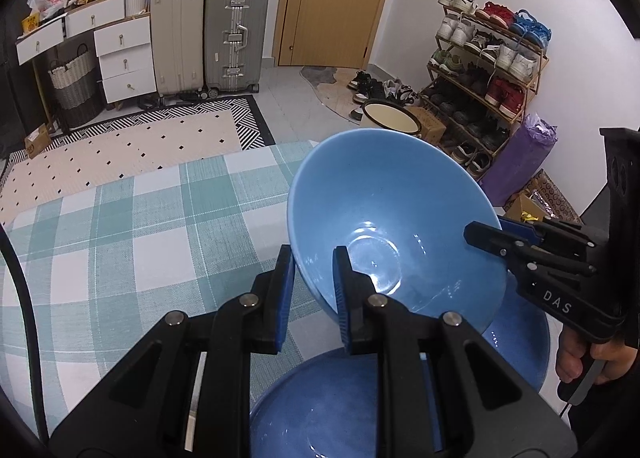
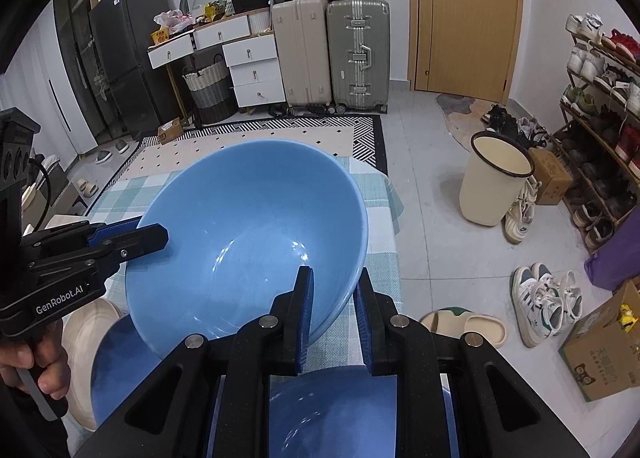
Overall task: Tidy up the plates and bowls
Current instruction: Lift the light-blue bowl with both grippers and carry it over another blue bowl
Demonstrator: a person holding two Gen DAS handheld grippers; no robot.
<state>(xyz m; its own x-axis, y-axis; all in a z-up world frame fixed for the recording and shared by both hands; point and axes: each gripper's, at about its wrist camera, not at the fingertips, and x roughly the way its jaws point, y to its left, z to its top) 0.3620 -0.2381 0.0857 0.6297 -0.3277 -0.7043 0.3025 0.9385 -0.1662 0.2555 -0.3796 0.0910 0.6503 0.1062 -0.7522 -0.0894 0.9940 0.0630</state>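
- Both sets of fingers are clamped on the light blue bowl's rim: the left gripper on its left edge, the right gripper on the opposite edge.
- Tilted, the bowl hangs above darker blue dishes.
- Beneath the bowl lies the checked desk.
- Beyond the bowl stand suitcases.

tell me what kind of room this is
Most likely the entry area of a home: a shoe rack full of shoes beside a wooden door, suitcases against the wall, and a table with a checked tablecloth.
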